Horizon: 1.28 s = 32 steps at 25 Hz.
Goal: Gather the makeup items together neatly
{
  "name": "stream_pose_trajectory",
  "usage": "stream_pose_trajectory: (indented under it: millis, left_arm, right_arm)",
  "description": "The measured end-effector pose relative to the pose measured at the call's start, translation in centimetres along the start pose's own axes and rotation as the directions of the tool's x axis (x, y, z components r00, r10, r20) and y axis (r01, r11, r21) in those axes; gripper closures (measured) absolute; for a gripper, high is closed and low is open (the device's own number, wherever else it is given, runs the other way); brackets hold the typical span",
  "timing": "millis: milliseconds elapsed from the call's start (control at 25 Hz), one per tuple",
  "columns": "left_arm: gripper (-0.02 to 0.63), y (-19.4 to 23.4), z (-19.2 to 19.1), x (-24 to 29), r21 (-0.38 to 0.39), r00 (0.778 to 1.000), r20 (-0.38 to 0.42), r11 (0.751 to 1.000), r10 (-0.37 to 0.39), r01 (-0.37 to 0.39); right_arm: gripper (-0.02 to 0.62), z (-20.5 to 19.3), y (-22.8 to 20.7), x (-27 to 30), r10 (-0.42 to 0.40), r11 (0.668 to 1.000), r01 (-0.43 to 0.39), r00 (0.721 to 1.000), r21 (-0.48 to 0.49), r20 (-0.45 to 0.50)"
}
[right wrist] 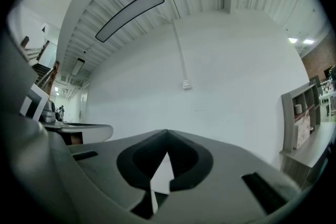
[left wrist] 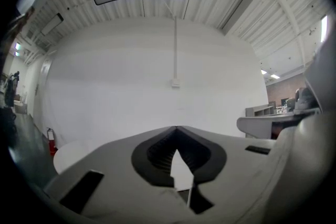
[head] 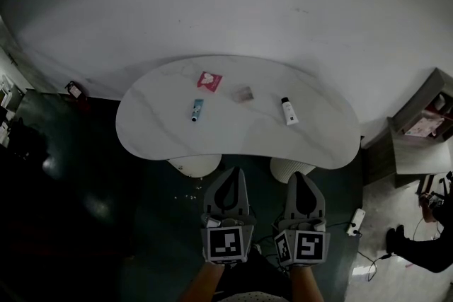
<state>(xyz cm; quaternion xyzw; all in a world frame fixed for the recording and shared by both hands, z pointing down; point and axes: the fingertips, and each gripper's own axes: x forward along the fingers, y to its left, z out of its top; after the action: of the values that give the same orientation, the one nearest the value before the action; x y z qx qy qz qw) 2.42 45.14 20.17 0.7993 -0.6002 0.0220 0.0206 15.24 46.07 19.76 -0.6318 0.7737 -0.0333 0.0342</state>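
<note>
Four makeup items lie apart on the white marble table (head: 156,131) in the head view: a red-and-white packet (head: 209,80) at the back, a small blue tube (head: 197,109) in front of it, a small grey compact (head: 243,93) in the middle, and a white tube with a dark cap (head: 289,110) to the right. My left gripper (head: 230,175) and right gripper (head: 302,180) hang side by side in front of the table's near edge, both shut and empty. In the left gripper view the left gripper (left wrist: 176,128) has its jaws meeting at the tip; the right gripper (right wrist: 167,132) looks the same.
A white wall (head: 212,3) rises behind the table. Two white pedestal bases (head: 195,165) stand under the near edge. A grey shelf unit (head: 425,131) sits at the right, with cables and a power strip (head: 355,221) on the floor. A red extinguisher (head: 74,90) stands at the left.
</note>
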Motion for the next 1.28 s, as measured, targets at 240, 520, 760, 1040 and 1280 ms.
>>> stream_pose_trajectory:
  millis: [240,520,760,1040,1280]
  left_arm:
    - [0.575,-0.5,-0.3,0.0,-0.013,1.0,-0.003,1.0,0.026,-0.026]
    - [0.575,0.1,-0.9,0.8,-0.022,0.999,-0.022,0.999,0.041,-0.041]
    - [0.575,1.1,-1.8,3.9,-0.021,0.999,-0.037,0.999,0.034,-0.035]
    - [0.575,3.6,-2.6,9.3,-0.04,0.998,-0.063,0.999,0.018,-0.021]
    - [0.575,5.8,-2.6,13.4,-0.043,0.997,-0.071,0.999,0.0,-0.003]
  right_arm:
    - [0.595,-1.2,-1.0,0.0,0.009,1.0,-0.008,0.999,0.015,-0.038]
    - [0.595,-2.1,-1.1,1.3,0.018,0.999,-0.016,0.997,0.029,-0.072]
    - [0.594,-3.2,-1.6,4.1,0.004,0.999,-0.001,0.996,0.033,-0.088]
    - [0.58,-4.4,-2.0,9.5,-0.015,0.999,0.019,0.995,0.036,-0.103]
    - [0.58,-4.6,-1.8,14.2,-0.035,0.998,0.04,0.992,0.047,-0.118]
